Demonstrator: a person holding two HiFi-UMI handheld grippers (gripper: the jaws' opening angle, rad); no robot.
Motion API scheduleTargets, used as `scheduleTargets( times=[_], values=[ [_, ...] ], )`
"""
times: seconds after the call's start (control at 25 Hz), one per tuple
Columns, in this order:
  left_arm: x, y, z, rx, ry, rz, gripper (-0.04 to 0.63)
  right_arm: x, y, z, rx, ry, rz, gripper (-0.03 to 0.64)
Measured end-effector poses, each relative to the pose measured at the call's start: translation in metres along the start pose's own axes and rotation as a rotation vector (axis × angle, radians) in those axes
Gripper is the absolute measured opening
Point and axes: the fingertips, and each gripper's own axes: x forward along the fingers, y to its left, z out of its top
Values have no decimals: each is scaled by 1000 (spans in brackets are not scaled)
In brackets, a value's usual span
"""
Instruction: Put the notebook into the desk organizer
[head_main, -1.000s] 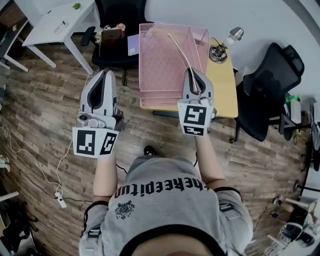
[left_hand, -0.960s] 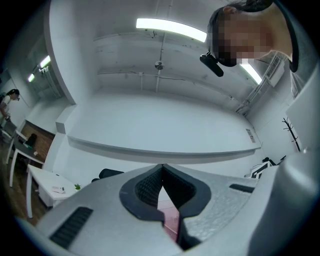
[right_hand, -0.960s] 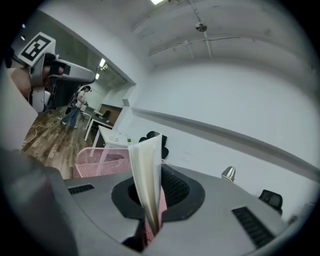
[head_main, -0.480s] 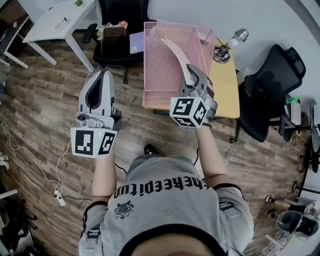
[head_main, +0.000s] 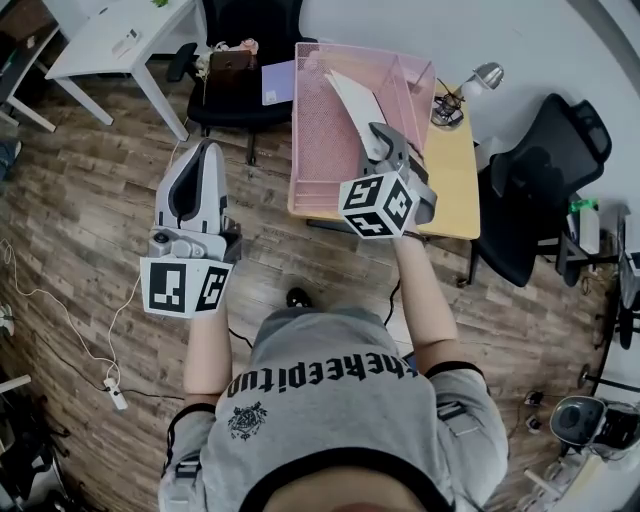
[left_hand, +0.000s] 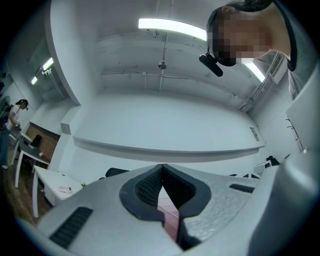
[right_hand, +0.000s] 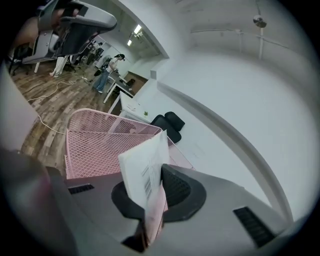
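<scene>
The pink mesh desk organizer (head_main: 330, 150) stands on a light wooden desk (head_main: 452, 190). My right gripper (head_main: 378, 142) is shut on the white notebook (head_main: 356, 100), which slants up and to the left over the organizer's open top. In the right gripper view the notebook (right_hand: 144, 167) stands between the jaws of my right gripper (right_hand: 152, 202), barcode side showing, with the organizer (right_hand: 97, 145) just below and ahead. My left gripper (head_main: 208, 148) hangs over the floor left of the desk, apart from the organizer. In the left gripper view my left gripper (left_hand: 162, 170) has its jaws together with nothing in them.
A desk lamp (head_main: 478, 75) stands at the desk's far right corner. One black office chair (head_main: 540, 180) is to the right of the desk; another (head_main: 240, 55), with small items on it, is behind it. A white table (head_main: 110, 40) stands far left. A cable (head_main: 60, 310) trails across the wood floor.
My right gripper has rolled and sunk toward the organizer, so the notebook has turned from edge-on to a broad slanted face over it. The left gripper has scarcely moved.
</scene>
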Motion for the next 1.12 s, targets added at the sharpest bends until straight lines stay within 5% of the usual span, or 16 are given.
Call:
scheduleTargets(
  times=[0.56, 0.84, 1.12],
  values=[
    [-4, 13, -4, 8, 18, 21, 3, 44, 27, -2, 18, 127, 251, 29],
    [-3, 16, -7, 1, 23, 22, 3, 48, 33, 2, 193, 123, 393, 55],
    [4, 12, -10, -9, 23, 9, 3, 47, 41, 0, 311, 114, 519, 150]
  ],
)
